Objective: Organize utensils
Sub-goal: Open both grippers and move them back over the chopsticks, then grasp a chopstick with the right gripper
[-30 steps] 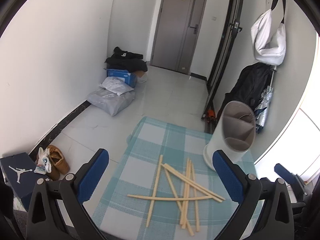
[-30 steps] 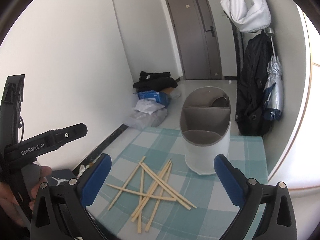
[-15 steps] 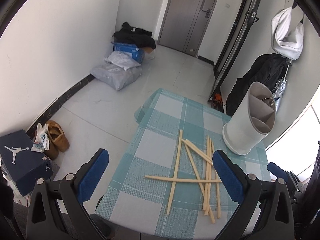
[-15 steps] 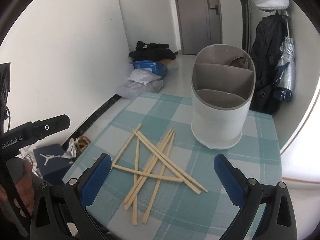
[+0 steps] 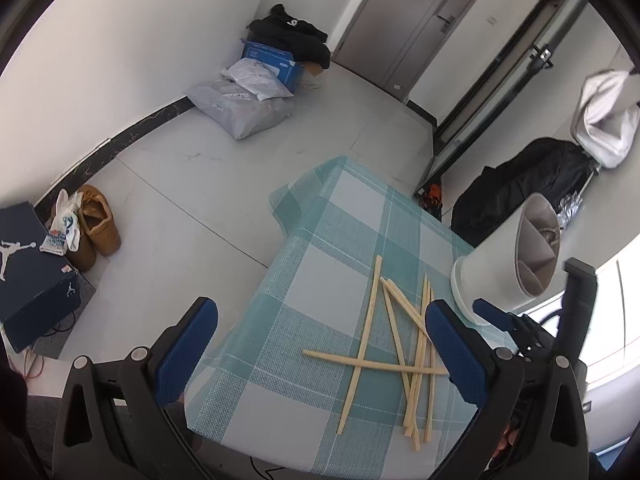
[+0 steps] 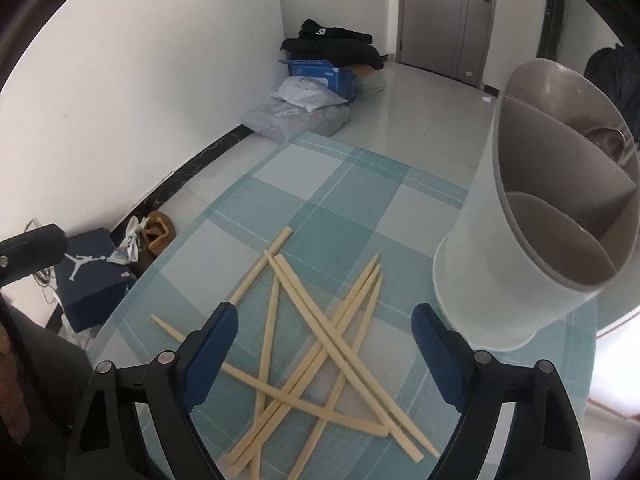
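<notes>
Several pale wooden chopsticks (image 5: 394, 340) lie crossed in a loose pile on a teal checked tablecloth (image 5: 320, 264); they also show in the right wrist view (image 6: 320, 340). A grey-white utensil holder (image 6: 532, 256) with three compartments stands right of the pile; it also shows in the left wrist view (image 5: 508, 272). My left gripper (image 5: 320, 356) is open and empty, above the table's near edge. My right gripper (image 6: 324, 356) is open and empty, low over the pile, with chopsticks between its fingers.
The holder's far compartment holds a metal utensil (image 6: 608, 140). On the floor lie a dark shoebox (image 5: 28, 272), brown shoes (image 5: 96, 228), bags and a blue box (image 5: 272, 60). A black backpack (image 5: 532, 184) leans at the right wall.
Both grippers have tilted down and moved closer to the table. The right gripper has dropped over the chopstick pile. Nothing on the table has moved.
</notes>
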`<state>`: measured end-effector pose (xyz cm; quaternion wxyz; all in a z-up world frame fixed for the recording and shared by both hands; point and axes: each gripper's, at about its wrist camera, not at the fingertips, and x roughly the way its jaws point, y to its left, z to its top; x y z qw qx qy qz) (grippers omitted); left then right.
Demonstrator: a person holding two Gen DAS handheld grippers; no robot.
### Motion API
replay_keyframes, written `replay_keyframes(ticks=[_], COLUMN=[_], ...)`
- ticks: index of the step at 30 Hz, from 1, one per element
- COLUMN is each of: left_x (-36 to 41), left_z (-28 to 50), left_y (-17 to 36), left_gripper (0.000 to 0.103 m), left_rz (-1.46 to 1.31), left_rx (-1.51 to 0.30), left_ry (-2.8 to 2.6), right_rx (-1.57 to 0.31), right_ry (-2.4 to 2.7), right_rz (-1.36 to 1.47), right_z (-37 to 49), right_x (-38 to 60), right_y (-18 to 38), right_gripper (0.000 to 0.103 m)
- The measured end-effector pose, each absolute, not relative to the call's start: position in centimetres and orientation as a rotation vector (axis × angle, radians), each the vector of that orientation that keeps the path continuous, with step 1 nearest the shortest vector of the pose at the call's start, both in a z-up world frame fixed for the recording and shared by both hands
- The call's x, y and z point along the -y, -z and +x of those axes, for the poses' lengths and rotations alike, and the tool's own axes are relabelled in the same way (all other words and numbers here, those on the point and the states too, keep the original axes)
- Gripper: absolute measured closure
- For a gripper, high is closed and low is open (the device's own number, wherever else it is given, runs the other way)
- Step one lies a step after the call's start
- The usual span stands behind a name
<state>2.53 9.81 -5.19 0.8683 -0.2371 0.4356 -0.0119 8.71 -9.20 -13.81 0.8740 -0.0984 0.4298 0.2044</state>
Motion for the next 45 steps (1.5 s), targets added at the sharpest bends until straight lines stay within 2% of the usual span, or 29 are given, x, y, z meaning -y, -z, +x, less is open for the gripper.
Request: replay_keyframes(ticks=[5, 7, 9, 17, 19, 21, 26, 32, 37, 45], left_x=[-10.9, -11.3, -11.7, -12.0, -12.0, -12.0, -12.3, -12.0, -11.4, -9.9], left_z=[3.0, 3.2, 3.4, 3.8, 3.8, 3.8, 3.8, 3.9, 4.1, 4.3], left_y=[5.5, 5.7, 5.9, 5.9, 5.8, 5.8, 5.9, 5.9, 5.8, 6.8], left_gripper=[0.001, 0.001, 0.001, 0.001, 0.001, 0.001, 0.001, 0.001, 0.001, 0.001], left_rz=[-0.543, -0.561, -0.581, -0.622, -0.617, -0.615, -0.626, -0.614, -0.566, -0.487], left_rx=[-0.922, -0.928, -0.935, -0.943, -0.942, -0.944, -0.949, -0.949, -0.947, -0.997], left_ry=[0.015, 0.009, 0.002, 0.004, 0.006, 0.006, 0.001, -0.002, -0.016, -0.005], right_rx=[-0.979, -1.007, -1.032, -1.082, -1.08, -1.085, -1.101, -1.119, -1.082, -0.999], right_ry=[-0.422, -0.423, -0.437, -0.499, -0.508, -0.519, -0.519, -0.523, -0.527, -0.52], right_rz=[-0.287, -0.323, -0.362, -0.447, -0.456, -0.455, -0.418, -0.395, -0.346, -0.099], right_z=[11.6, 12.5, 13.1, 13.7, 13.7, 14.2, 15.3, 15.8, 15.4, 14.1], right_x=[7.7, 7.0, 6.3, 4.2, 3.9, 3.3, 3.6, 3.8, 4.7, 9.2], right_y=[15.2, 15.9, 16.6, 17.2, 17.0, 17.2, 17.2, 17.1, 15.6, 11.4], right_gripper=[0.038, 0.05, 0.057, 0.062, 0.067, 0.077, 0.082, 0.098, 0.1, 0.1])
